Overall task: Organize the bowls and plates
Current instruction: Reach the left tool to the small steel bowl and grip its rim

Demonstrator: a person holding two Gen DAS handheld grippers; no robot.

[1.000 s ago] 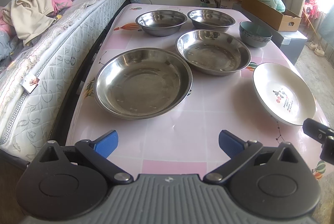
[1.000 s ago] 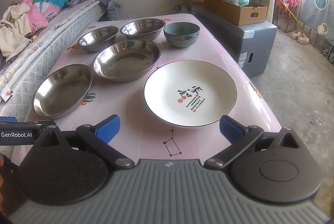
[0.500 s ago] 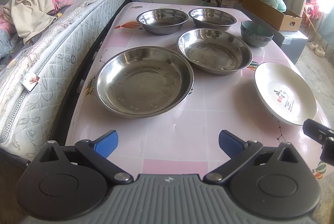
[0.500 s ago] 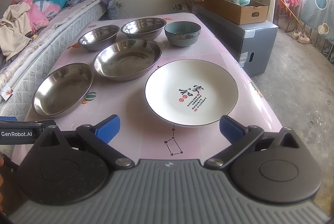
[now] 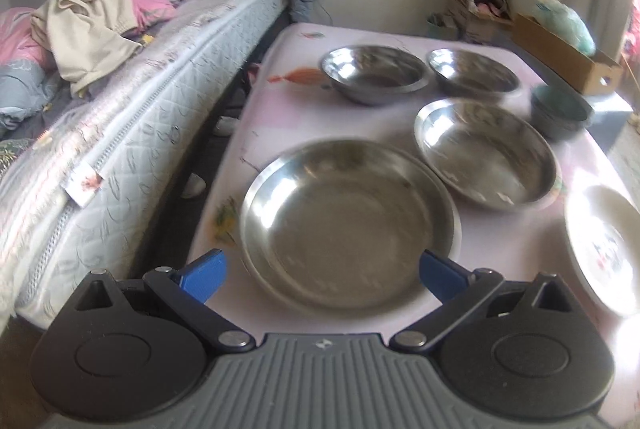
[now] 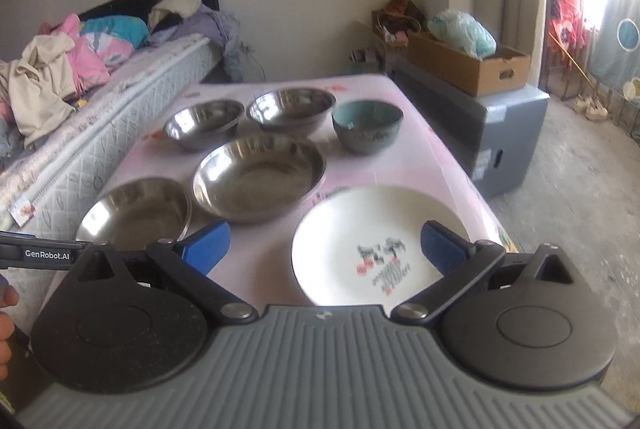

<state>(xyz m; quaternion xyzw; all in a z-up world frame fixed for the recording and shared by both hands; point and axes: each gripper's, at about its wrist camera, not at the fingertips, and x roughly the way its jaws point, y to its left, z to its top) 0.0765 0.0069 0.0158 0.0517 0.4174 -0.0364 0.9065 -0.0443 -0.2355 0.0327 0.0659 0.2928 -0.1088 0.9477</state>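
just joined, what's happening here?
A person holds a claw in each hand over a pink table set with dishes. The left claw, open, faces the nearest steel plate; the right claw, open, faces the white plate. Nothing is gripped or stacked: the steel dishes and the teal bowl all sit apart.

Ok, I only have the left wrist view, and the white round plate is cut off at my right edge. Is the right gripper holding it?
Observer: No. The right gripper is open, with its jaws wide apart above the white round plate.
Operator: Is the plate plain?
Observer: No, it has red and black print in the middle.
Operator: Is anything in the teal bowl?
Observer: The teal ceramic bowl looks empty.
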